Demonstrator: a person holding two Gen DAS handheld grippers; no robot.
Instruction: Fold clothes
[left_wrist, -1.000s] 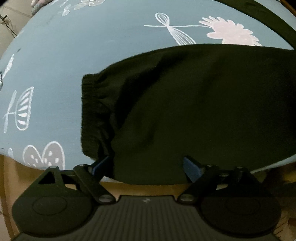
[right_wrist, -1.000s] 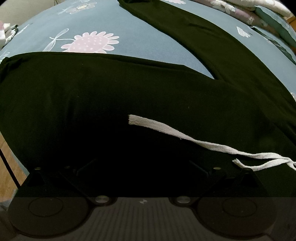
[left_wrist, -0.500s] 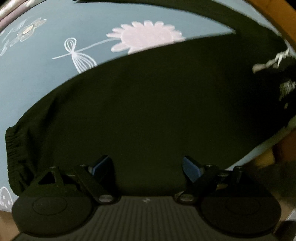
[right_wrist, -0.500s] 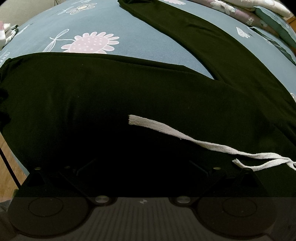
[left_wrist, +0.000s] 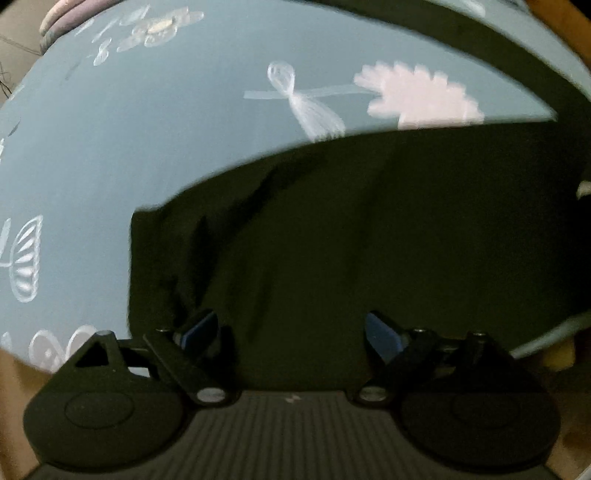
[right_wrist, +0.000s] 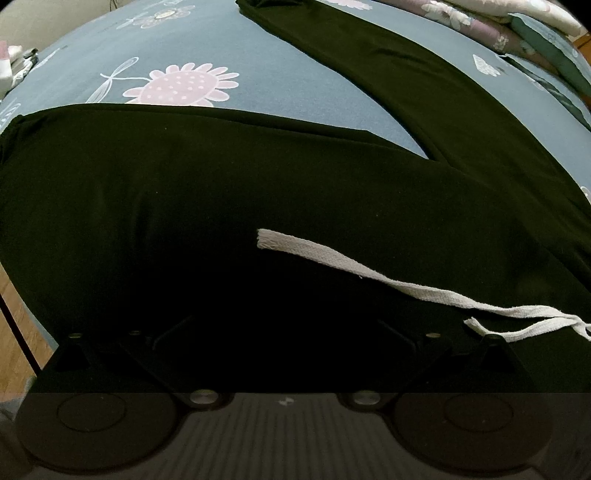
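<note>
Black sweatpants (right_wrist: 258, 192) lie spread on a blue floral bedsheet (right_wrist: 295, 96). One leg runs left toward me, the other leg (right_wrist: 424, 81) stretches to the far right. A white drawstring (right_wrist: 369, 277) lies across the waist area. In the left wrist view the near leg (left_wrist: 369, 240) ends in a cuff (left_wrist: 155, 258) at left. My left gripper (left_wrist: 291, 328) is open, its blue-padded fingertips (left_wrist: 199, 325) spread over the leg's near edge. My right gripper (right_wrist: 288, 332) is low over the dark cloth; its fingers are lost in shadow.
The bed edge and wooden floor (right_wrist: 14, 332) show at lower left. Folded bedding and pillows (right_wrist: 517, 22) are stacked at the far right. The sheet carries a pink flower print (left_wrist: 421, 96) beyond the leg.
The left gripper swung right along the leg and has come back left near the cuff, still open. The right gripper and the drawstring have not moved.
</note>
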